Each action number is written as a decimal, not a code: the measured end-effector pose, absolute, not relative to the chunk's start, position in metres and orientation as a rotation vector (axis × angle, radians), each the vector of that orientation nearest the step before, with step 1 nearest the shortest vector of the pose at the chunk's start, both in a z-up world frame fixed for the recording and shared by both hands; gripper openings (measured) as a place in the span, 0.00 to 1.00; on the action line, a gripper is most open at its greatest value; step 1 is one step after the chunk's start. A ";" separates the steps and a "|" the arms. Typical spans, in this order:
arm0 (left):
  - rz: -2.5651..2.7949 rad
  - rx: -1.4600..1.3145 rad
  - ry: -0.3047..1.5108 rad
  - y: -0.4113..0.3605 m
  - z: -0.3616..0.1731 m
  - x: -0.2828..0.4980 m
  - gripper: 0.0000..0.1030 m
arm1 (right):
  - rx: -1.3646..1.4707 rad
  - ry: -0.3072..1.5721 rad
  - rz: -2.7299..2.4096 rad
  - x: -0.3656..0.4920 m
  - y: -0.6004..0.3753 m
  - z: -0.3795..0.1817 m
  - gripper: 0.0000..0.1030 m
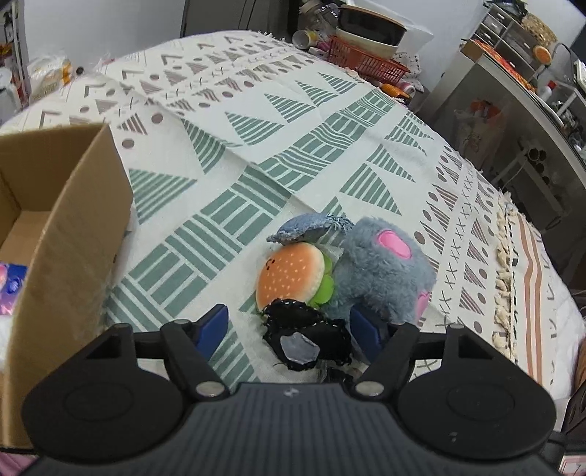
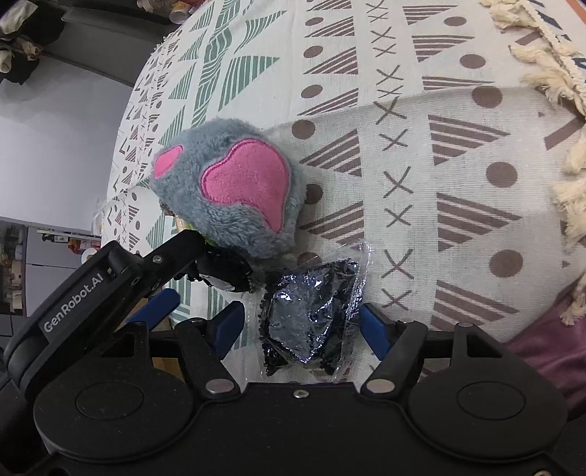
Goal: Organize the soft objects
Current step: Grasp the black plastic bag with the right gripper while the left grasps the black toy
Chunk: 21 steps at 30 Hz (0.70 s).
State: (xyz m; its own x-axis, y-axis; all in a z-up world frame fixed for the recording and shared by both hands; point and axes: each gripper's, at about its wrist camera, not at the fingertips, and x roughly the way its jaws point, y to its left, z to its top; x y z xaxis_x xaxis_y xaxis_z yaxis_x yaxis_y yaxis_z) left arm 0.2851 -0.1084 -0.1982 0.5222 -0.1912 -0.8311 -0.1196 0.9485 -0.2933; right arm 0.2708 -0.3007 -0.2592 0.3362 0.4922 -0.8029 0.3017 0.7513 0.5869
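Red basket point(image 1: 366, 60) holding bowls point(image 1: 370, 34); metal shelving point(image 1: 512, 29) behind.

Your left gripper point(image 1: 289, 331) has a ribbed dark grey body, 2 black rounded side plates with shallow circular recesses, black linkage arms on silver rivets, and 2 blue fingers point(image 1: 212, 329). Your right gripper point(image 2: 302, 324) is all black, with 1 small screw at its centre, silver rivets and blue fingers point(image 2: 229, 324). White "GenRobot.AI" lettering marks the left gripper's arm in the right wrist view.
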 end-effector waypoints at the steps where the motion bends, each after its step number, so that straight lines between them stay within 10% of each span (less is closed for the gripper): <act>1: -0.045 -0.345 1.036 -0.108 -0.201 0.286 0.65 | 0.761 1.256 0.141 0.271 -0.301 -0.259 0.67; 15: -0.046 -0.470 1.152 -0.095 -0.217 0.285 0.60 | 0.696 1.259 0.156 0.276 -0.291 -0.260 0.68; 17: -0.047 -0.482 1.156 -0.094 -0.219 0.285 0.44 | 0.675 1.258 0.161 0.276 -0.287 -0.259 0.67; 21: -0.013 -0.505 1.142 -0.088 -0.219 0.282 0.36 | 0.639 1.258 0.165 0.276 -0.284 -0.258 0.46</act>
